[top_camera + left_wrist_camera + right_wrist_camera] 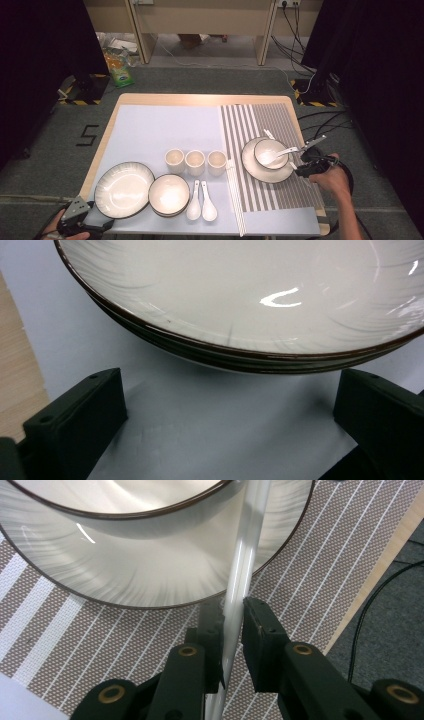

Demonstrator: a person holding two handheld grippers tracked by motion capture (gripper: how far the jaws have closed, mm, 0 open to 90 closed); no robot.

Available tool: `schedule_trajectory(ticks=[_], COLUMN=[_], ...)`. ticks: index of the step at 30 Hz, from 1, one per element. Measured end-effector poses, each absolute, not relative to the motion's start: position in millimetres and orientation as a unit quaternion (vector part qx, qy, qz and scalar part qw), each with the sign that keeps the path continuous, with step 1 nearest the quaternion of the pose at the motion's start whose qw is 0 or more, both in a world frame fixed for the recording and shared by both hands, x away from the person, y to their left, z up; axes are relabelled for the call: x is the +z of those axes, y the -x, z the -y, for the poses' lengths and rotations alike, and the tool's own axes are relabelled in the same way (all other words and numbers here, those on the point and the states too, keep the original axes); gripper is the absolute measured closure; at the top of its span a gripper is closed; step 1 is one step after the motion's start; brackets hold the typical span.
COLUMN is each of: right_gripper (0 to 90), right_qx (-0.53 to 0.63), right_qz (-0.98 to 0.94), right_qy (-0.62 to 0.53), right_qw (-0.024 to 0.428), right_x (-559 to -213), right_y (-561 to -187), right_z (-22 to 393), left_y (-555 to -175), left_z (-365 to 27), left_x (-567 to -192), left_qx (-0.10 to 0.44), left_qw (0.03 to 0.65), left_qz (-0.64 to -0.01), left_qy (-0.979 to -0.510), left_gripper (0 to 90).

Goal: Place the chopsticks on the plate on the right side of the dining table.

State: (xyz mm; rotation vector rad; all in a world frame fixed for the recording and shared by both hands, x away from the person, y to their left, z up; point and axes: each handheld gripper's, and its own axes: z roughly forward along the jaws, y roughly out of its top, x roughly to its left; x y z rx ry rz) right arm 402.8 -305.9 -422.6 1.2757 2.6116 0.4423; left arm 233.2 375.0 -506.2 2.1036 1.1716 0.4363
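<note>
Right gripper view: the right gripper is clamped on a white ceramic spoon's handle, its scoop resting in the dark-rimmed white bowl, likely for table setting. At seven o'clock, the left gripper is held apart before a wide dark-rimmed white plate, probably waiting.

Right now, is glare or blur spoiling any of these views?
High view: even light, dark room edges, soft detail; the spoon lies in the bowl. Left gripper view: a bright glare streak on the large plate, its near rim slightly soft. Right gripper view: the spoon handle is washed out white between the fingers, and the bowl wall looks smeared.
</note>
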Motion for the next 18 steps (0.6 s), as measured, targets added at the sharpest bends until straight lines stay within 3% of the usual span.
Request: schedule_trajectory(ticks=[18], right_gripper=[80.4], right_qx=[0.141], right_qz=[-0.888], right_qy=[-0.423], right_qw=[0.11], right_x=[-424.9], right_y=[-425.4], right_z=[304.8], left_y=[-233.0], left_z=[-374.9], left_x=[-506.3], left_qx=[0.168], left_qw=[0.341], left_qz=[-0.451], left_qy=[-0.808], left_gripper=[0.0])
